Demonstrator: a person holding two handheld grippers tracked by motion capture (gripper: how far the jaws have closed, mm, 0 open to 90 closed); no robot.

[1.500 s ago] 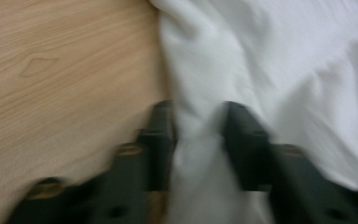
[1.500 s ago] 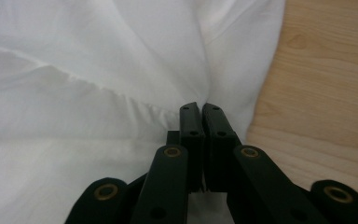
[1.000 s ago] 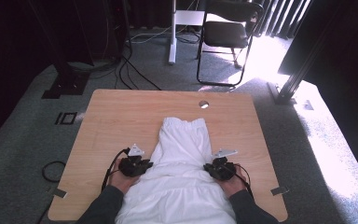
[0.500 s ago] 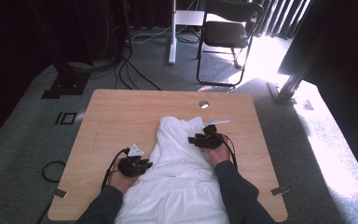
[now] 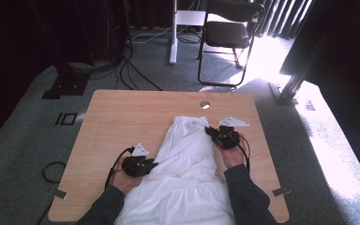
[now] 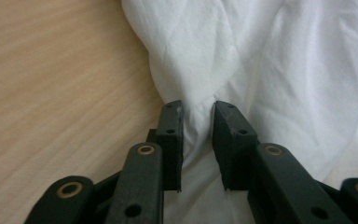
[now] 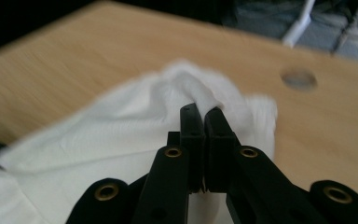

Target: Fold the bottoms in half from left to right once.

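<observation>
1. While the white garment [image 5: 187, 164] lies lengthwise down the middle of the table [image 5: 122, 117], the left gripper [image 5: 143, 165] pinches a bunched fold at its left edge.
2. Right gripper [image 5: 218, 133] — jaws just closing, now clenched on cloth near the far gathered end.
3. Folding is at hand — next, I judge, carry that end across without slipping.

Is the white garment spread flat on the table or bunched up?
Bunched. The white garment lies gathered into a narrow, wrinkled strip on the table, with a fold pinched in the left claw.
</observation>
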